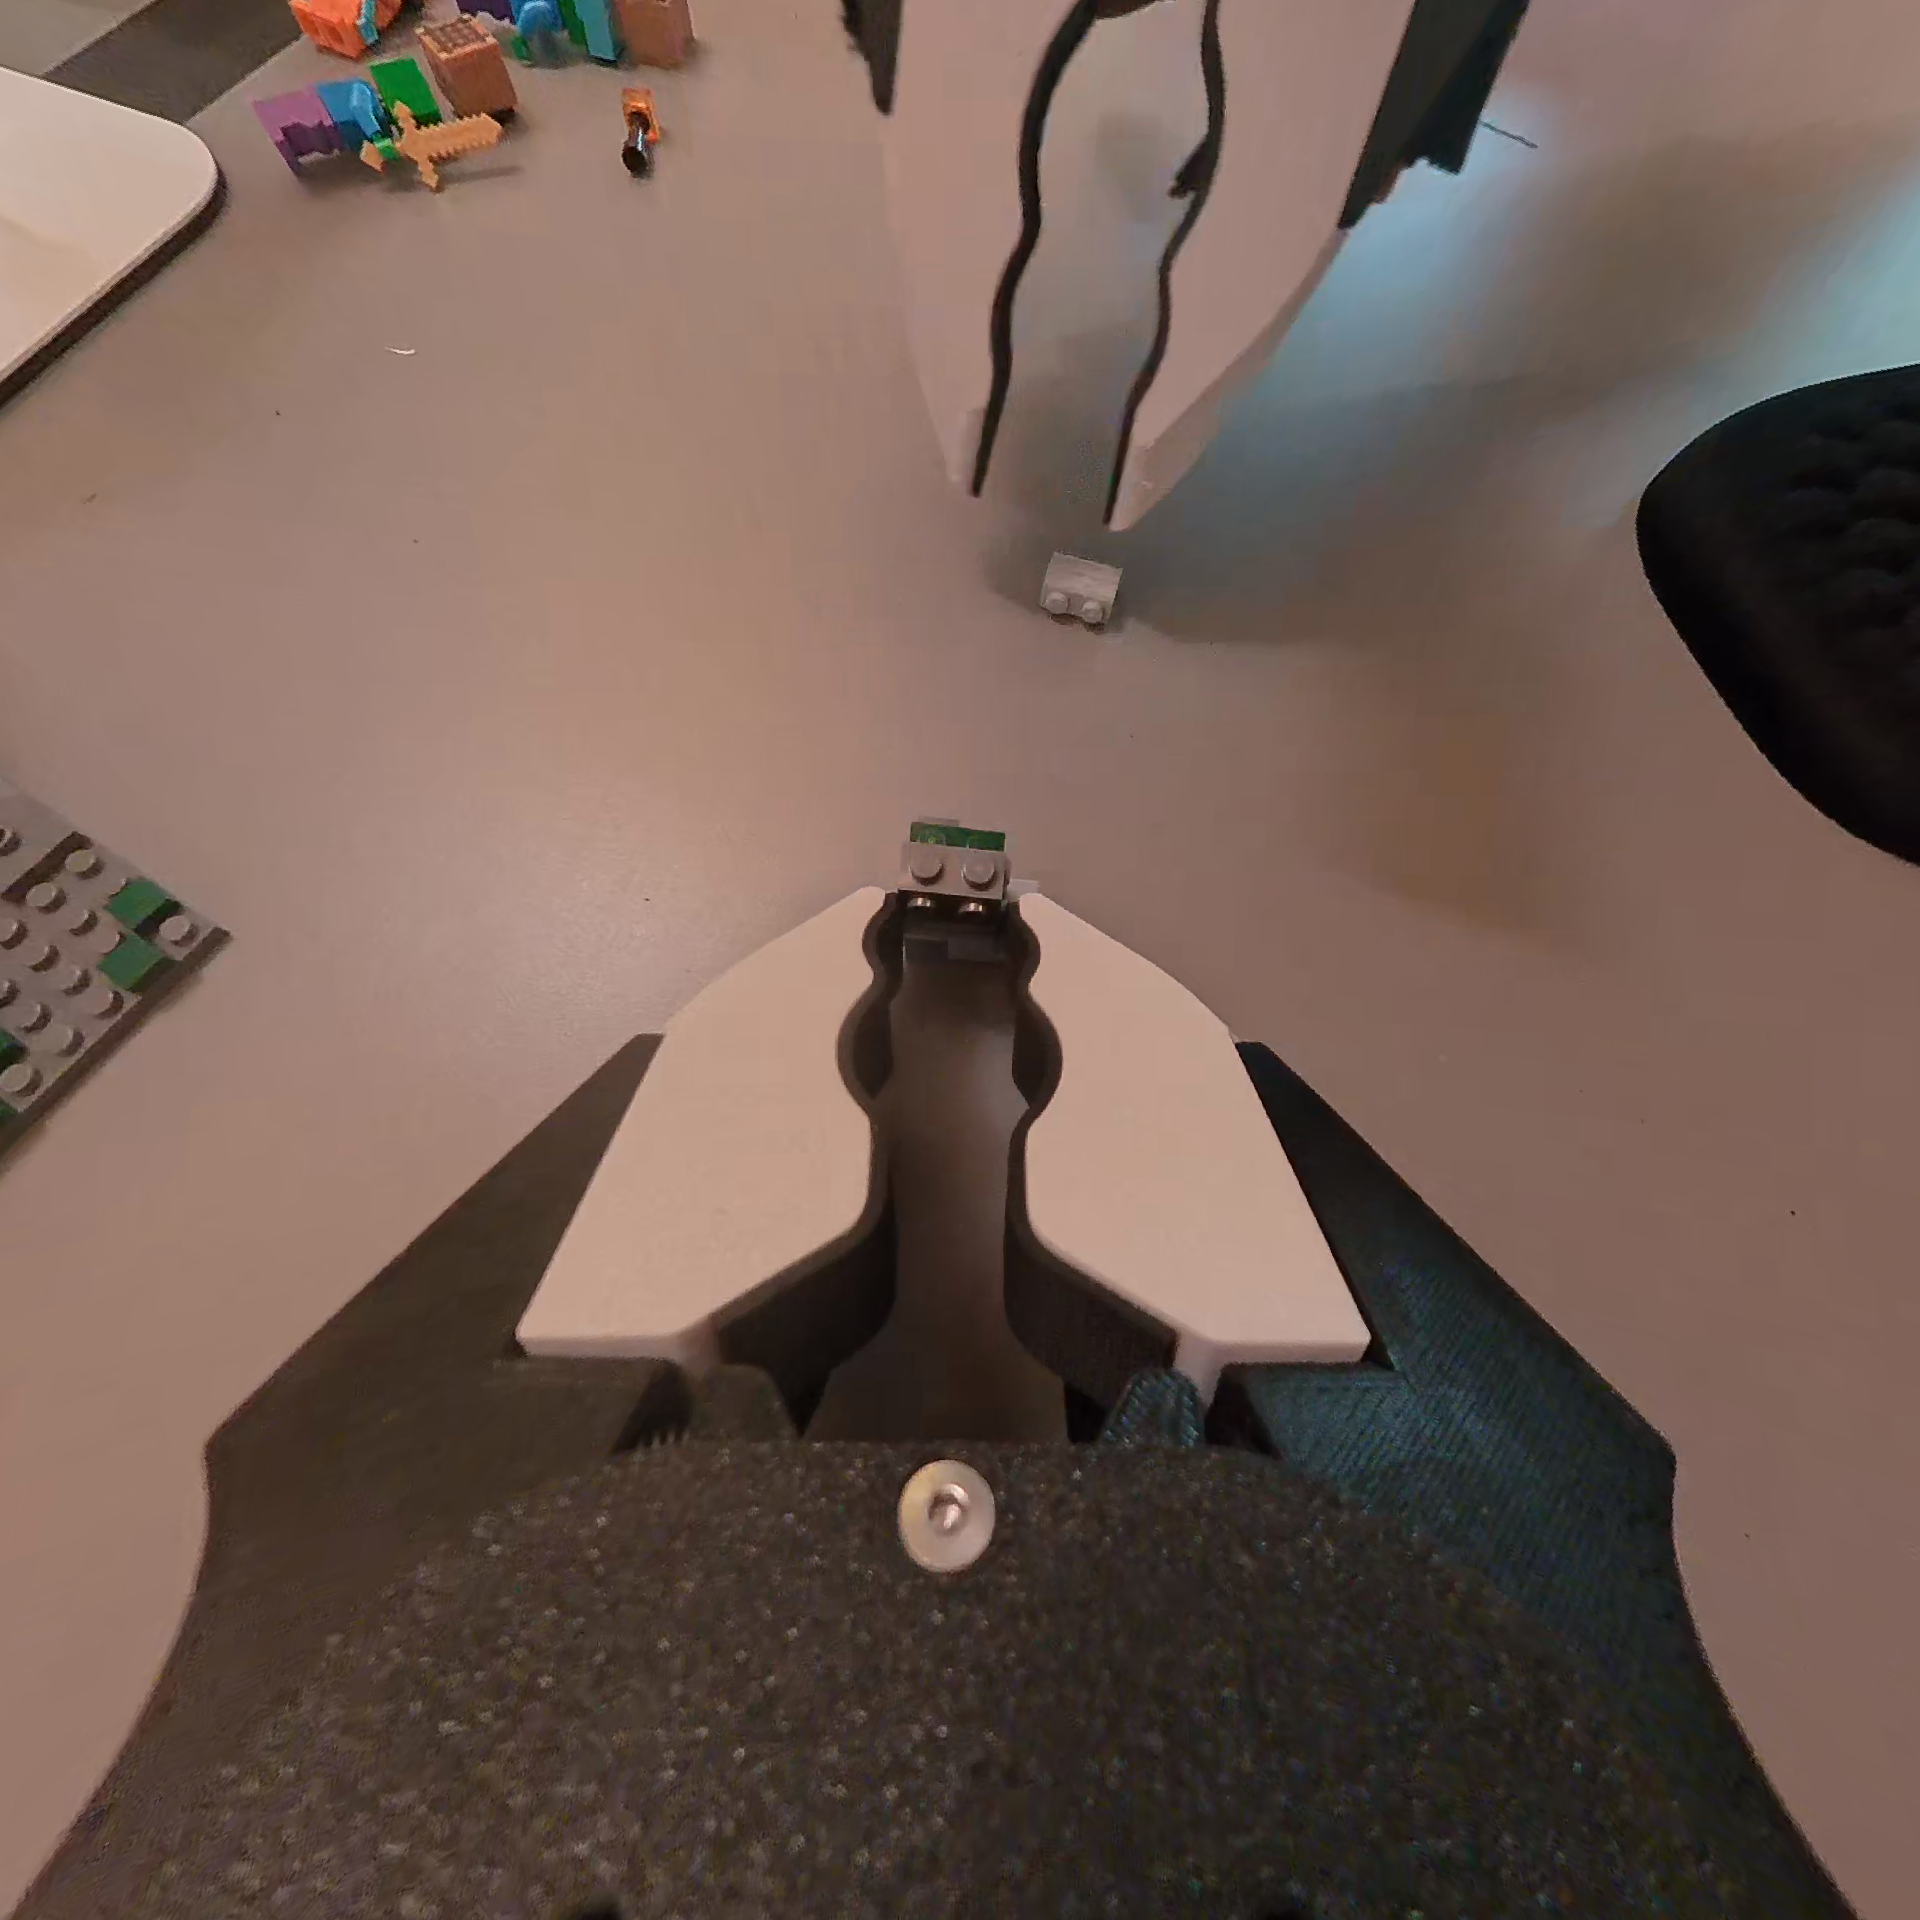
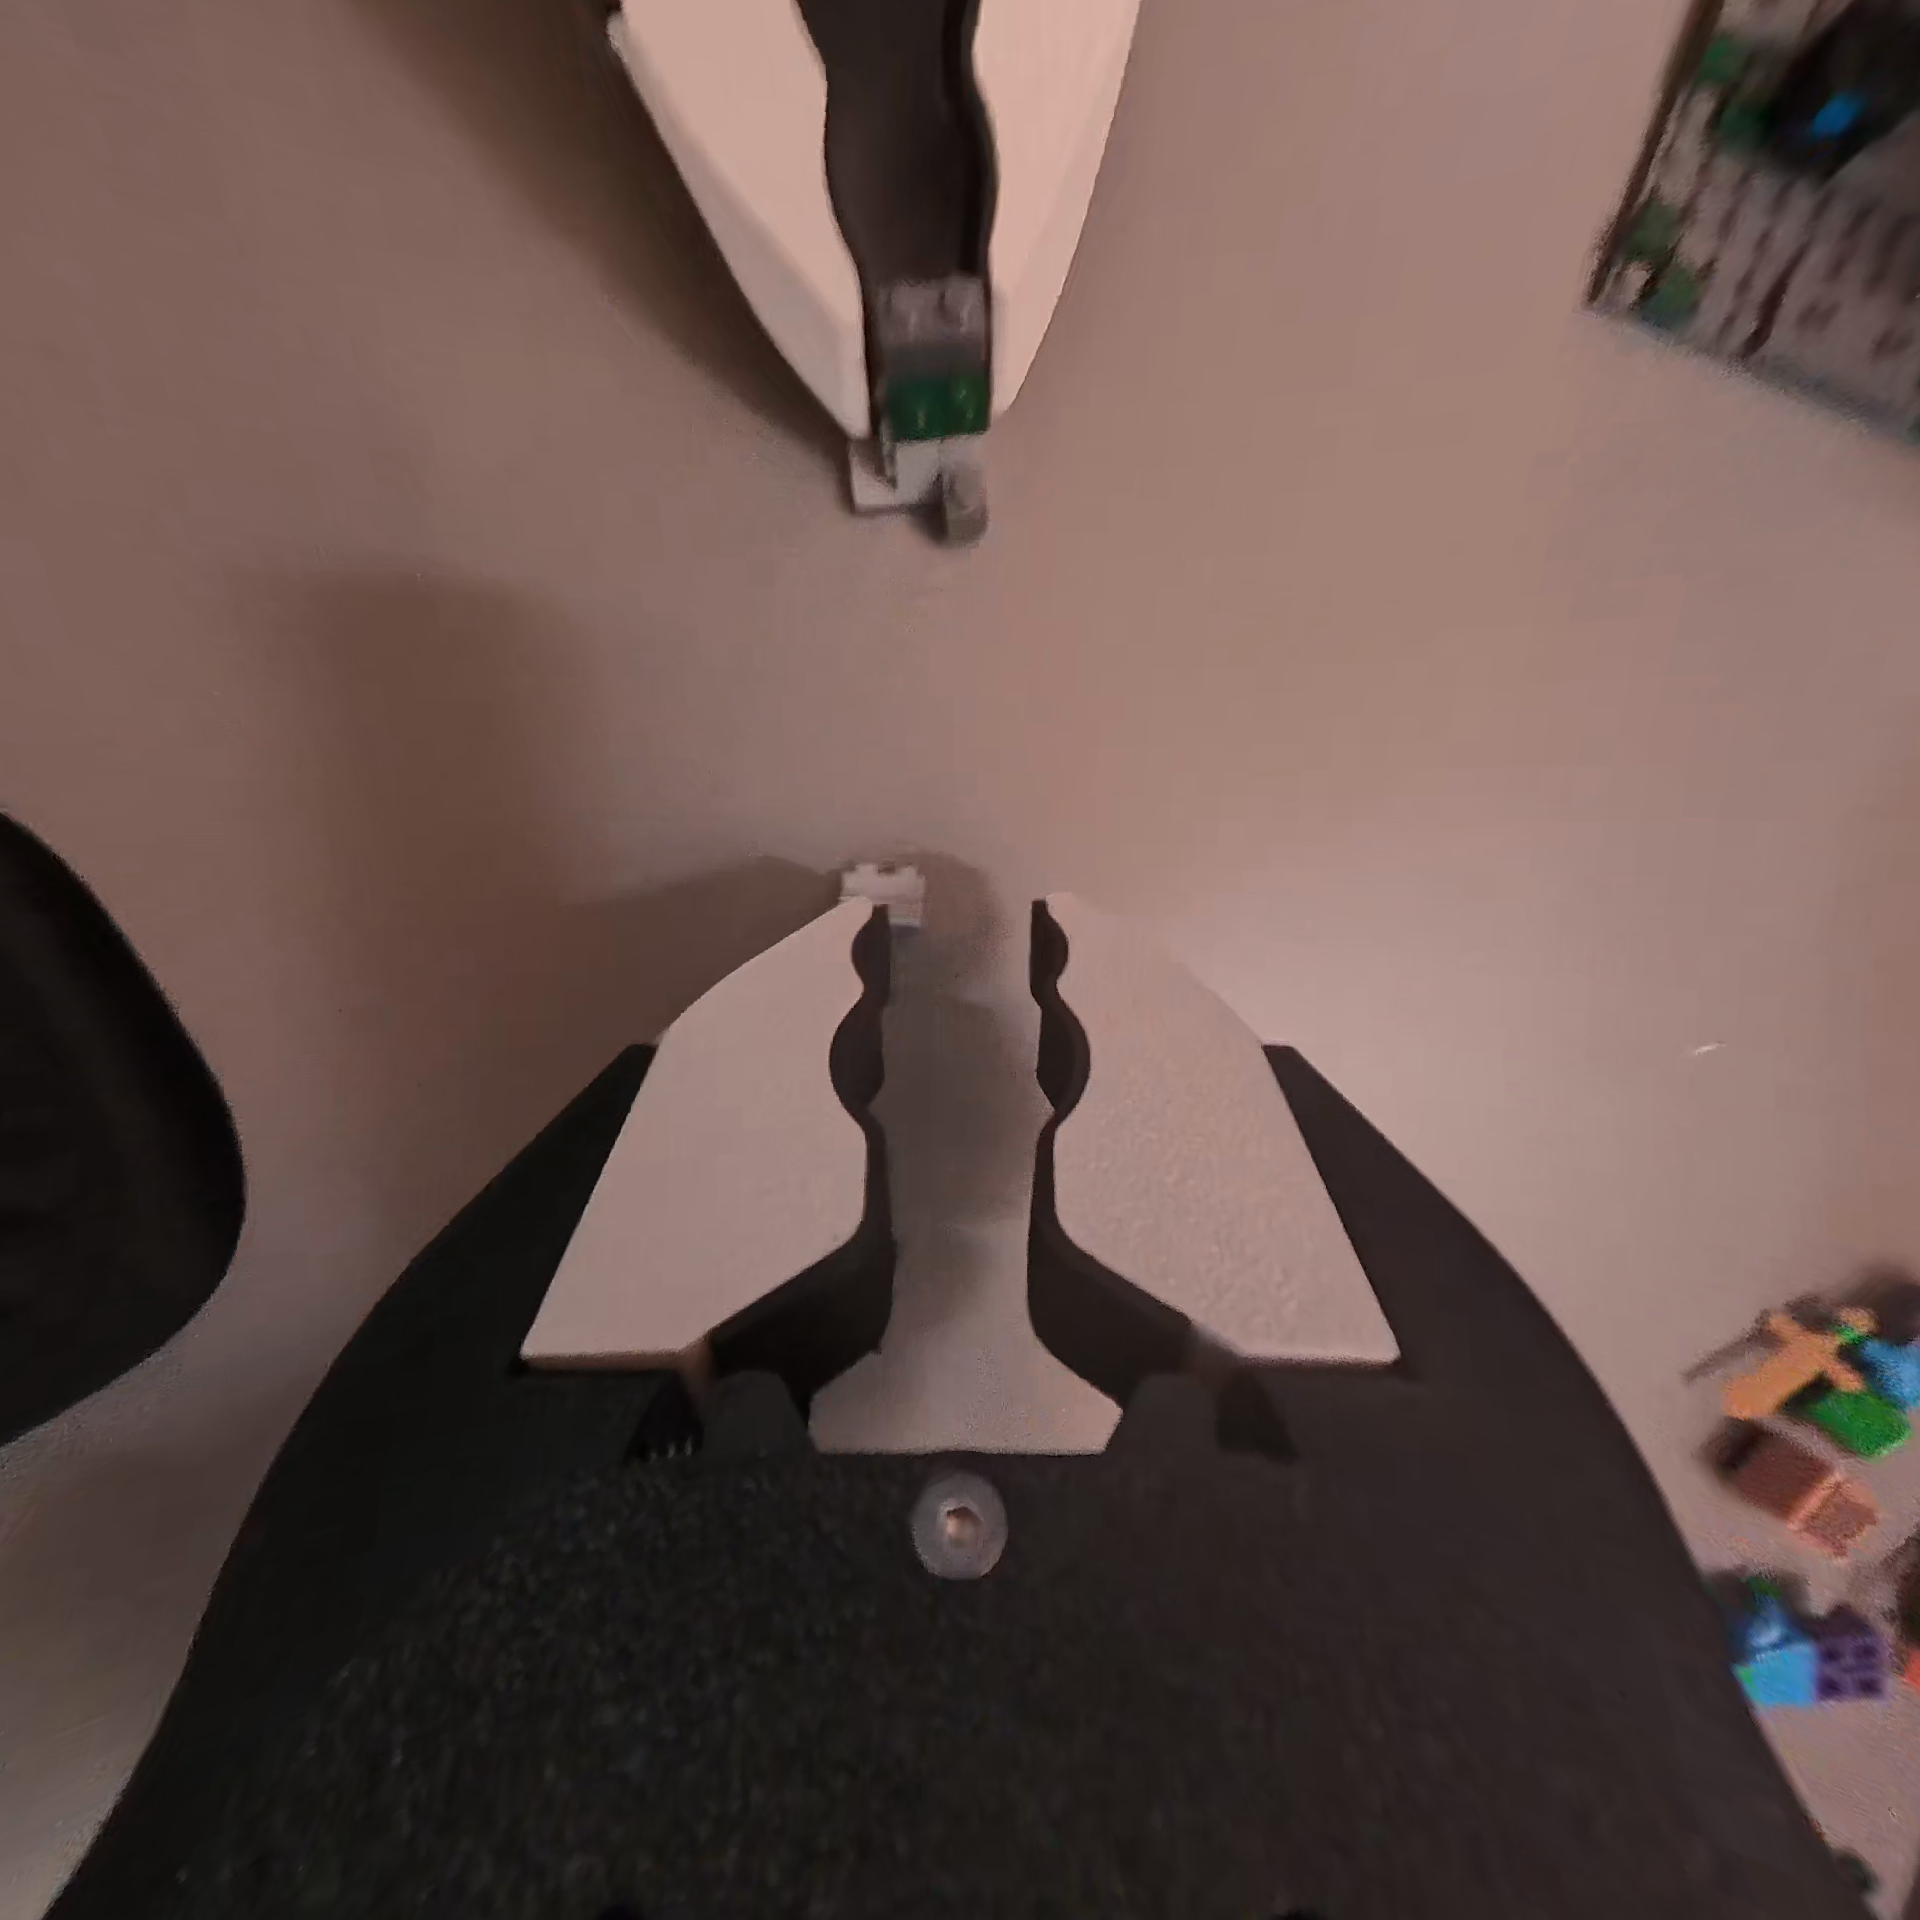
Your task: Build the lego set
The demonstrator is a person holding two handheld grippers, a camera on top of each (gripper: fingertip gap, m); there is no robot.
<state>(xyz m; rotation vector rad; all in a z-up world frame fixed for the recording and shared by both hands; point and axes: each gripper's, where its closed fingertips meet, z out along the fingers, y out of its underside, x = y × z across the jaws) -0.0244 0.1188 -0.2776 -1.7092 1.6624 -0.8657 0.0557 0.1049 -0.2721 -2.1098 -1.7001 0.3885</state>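
My left gripper (image 1: 956, 899) is closed on a small stack of bricks (image 1: 957, 868), a grey two-stud piece with a green one against it, pinched right at the fingertips just above the worktop (image 1: 623, 623). My right gripper (image 2: 961, 904) stands parted with nothing between its fingers, and its tips hang just beside a loose grey brick (image 2: 883, 885) that lies on its side on the worktop; in the left wrist view that same brick (image 1: 1083, 590) sits just below the right gripper's (image 1: 1044, 504) tips. The two grippers face each other across a bare stretch of worktop, and in the right wrist view the left gripper (image 2: 925, 447) shows with its stack (image 2: 930, 379) between the fingers. Farther out, a grey studded baseplate (image 1: 73, 956) with a few green pieces lies at the left edge of the left wrist view. A pile of colourful loose pieces (image 1: 416, 94) sits well apart at the far side, with a white tray (image 1: 83, 197) near it. A black chair (image 1: 1797, 603) shows past the worktop's edge.
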